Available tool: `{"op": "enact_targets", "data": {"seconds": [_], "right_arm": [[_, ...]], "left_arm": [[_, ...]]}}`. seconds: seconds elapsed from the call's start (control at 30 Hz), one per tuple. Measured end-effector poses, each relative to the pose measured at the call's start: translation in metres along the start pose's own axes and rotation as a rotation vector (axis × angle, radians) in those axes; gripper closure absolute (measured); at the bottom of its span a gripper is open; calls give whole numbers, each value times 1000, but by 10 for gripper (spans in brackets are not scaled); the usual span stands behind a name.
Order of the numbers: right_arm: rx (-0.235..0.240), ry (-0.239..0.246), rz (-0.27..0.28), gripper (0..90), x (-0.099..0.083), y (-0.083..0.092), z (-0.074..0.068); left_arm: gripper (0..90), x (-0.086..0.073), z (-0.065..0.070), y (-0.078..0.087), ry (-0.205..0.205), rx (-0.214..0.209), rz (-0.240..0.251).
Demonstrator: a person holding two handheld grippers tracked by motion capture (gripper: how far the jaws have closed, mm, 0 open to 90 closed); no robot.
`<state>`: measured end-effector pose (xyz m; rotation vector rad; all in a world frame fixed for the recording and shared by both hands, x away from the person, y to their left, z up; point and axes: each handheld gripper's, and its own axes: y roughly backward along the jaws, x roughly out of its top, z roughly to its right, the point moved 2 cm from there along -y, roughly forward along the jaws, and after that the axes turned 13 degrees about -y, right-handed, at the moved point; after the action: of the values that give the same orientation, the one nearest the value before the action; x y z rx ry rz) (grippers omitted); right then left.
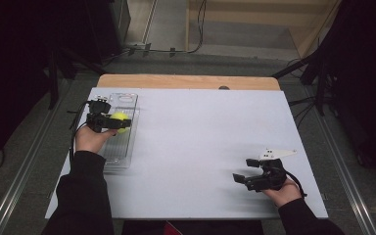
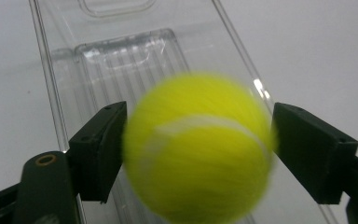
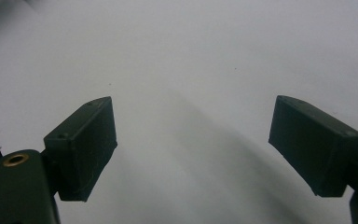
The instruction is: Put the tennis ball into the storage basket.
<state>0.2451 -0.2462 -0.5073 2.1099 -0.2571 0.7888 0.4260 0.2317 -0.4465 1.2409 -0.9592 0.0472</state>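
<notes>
High view: at left of frame, left gripper [image 1: 108, 123] sits over the clear plastic tray [image 1: 126, 101] with the tennis ball [image 1: 120, 121] between its jaws. Left gripper view shows the ball blurred and the pads barely off it, so likely the release step. Next: lift clear. Tray otherwise empty. Lower right, right gripper [image 1: 243, 171] is spread open, holding nothing.
</notes>
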Motion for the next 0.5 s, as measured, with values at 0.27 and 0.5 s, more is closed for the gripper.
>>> {"op": "enact_targets", "data": {"seconds": [0.27,0.5], "right_arm": [[-1,1,0,130,0,0,0],[0,1,-2,130,0,0,0]], "left_arm": [[188,7,1,15,3,5,40],[188,12,4,26,-3,-8,47]]}}
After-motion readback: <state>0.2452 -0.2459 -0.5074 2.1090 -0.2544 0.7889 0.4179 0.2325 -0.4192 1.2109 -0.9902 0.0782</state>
